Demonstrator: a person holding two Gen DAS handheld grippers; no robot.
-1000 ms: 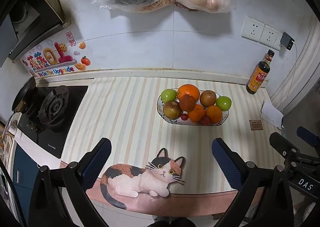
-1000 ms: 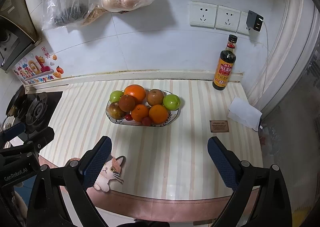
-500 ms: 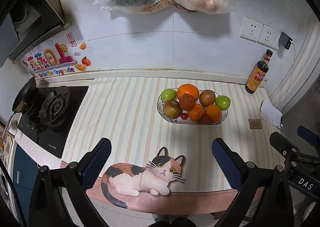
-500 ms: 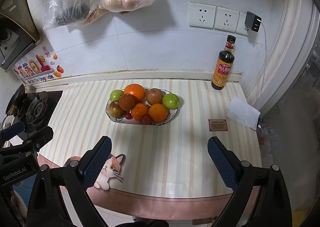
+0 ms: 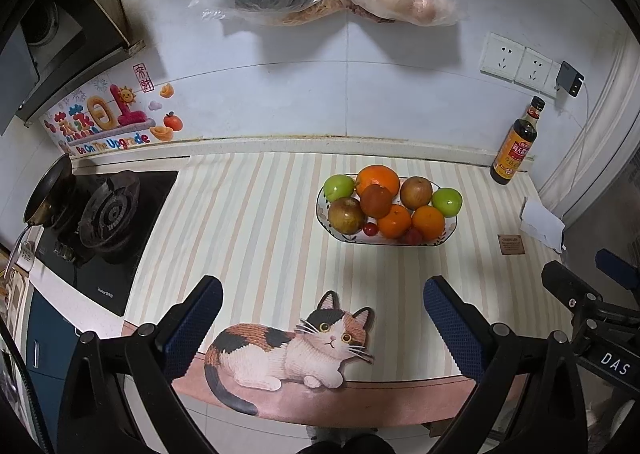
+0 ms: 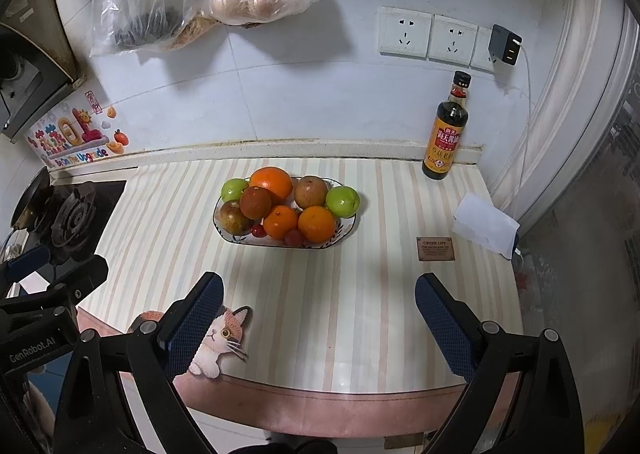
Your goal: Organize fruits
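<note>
Both grippers hang over the near edge of the counter with nothing between their blue pads: the left gripper stands wide apart above the cat sticker, the right gripper just as wide, well short of the fruit. The likely trouble, as I judge it, is the heap itself: the fruit is stacked, so pinching a lower piece could send a round one rolling off the plate onto the counter, and a hard squeeze would bruise soft skin. The plate holds three oranges, two green apples, brownish fruit and small red ones. A bottle stands far right
</note>
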